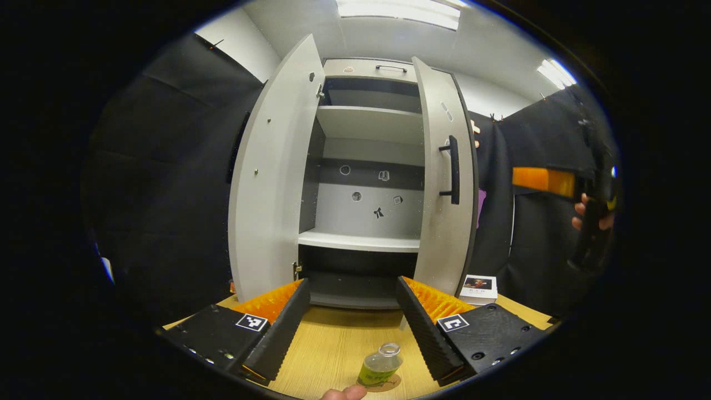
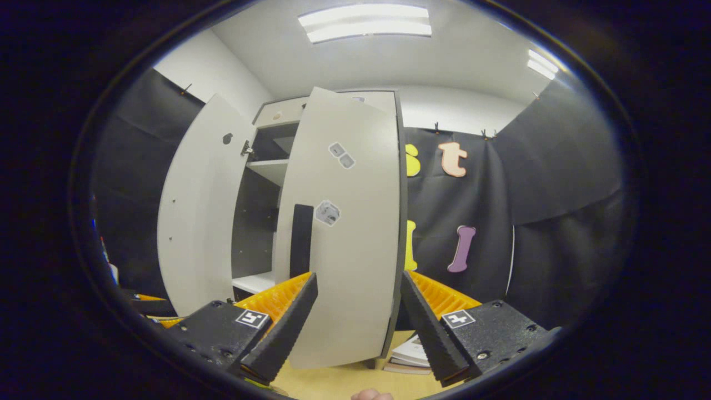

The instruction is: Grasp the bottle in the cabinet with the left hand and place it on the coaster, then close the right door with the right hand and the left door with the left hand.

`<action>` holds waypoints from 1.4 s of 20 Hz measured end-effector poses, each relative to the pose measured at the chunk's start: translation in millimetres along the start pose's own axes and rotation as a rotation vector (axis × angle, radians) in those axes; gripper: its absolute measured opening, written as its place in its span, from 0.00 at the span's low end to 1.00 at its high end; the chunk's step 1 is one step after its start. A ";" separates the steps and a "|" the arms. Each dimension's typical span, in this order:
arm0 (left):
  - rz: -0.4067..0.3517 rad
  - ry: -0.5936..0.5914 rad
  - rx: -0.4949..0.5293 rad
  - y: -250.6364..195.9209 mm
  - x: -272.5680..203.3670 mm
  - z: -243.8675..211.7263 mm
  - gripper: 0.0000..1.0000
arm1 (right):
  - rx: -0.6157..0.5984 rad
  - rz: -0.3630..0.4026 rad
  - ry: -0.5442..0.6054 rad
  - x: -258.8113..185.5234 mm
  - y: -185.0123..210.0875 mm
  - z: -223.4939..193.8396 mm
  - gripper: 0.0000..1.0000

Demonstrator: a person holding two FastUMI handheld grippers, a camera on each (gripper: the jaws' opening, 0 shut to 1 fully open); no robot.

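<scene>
Bottle [image 1: 380, 364] apparently on coaster [image 1: 389, 384]; left gripper [image 1: 350, 333] open.

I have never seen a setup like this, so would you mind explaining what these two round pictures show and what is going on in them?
Gladly. There is no robot here: a person holds one hand-held gripper in each hand, and a small wide-angle camera rides on each one, looking forward between its two fingers.

The left gripper view shows the left hand-held gripper, open and holding nothing. Just below it, a small bottle stands on a round coaster on the wooden table. Ahead stands a grey cabinet with its left door and right door both open. A book lies beside the cabinet. Far right, you can see the other gripper in the person's hand.

The right gripper view shows the right hand-held gripper, also open and empty, facing the right door.

So the bottle is placed; the doors are not yet closed.
</scene>
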State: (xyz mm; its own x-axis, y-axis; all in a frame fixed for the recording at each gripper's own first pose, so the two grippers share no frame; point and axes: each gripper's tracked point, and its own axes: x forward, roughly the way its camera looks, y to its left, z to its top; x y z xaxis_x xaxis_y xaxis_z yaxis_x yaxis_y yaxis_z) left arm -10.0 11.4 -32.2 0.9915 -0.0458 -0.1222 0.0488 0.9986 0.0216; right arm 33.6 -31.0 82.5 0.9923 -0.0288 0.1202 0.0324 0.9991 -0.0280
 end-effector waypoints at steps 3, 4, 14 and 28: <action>0.001 -0.002 0.001 0.6 5.3 3.5 0.95 | 0.045 -0.028 0.063 -24.5 -1.4 -41.4 0.98; -0.001 0.005 -0.006 -0.7 6.5 4.0 0.95 | 0.059 -0.033 0.085 -31.3 -1.8 -54.2 0.99; 0.214 -0.021 -0.066 96.5 2.7 70.7 0.95 | 0.052 0.006 0.170 -53.2 8.3 -109.4 0.99; 0.494 -0.136 -0.094 289.4 64.6 162.0 0.95 | 0.080 -0.035 0.198 -47.0 -9.1 -111.2 0.99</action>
State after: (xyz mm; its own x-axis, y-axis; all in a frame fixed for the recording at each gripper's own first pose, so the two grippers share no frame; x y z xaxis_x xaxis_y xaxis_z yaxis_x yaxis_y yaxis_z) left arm 87.8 293.0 126.9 0.9007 0.4344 0.0100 -0.4335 0.9000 -0.0464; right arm -0.1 -42.3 -33.2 0.9951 -0.0612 -0.0774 0.0653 0.9965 0.0525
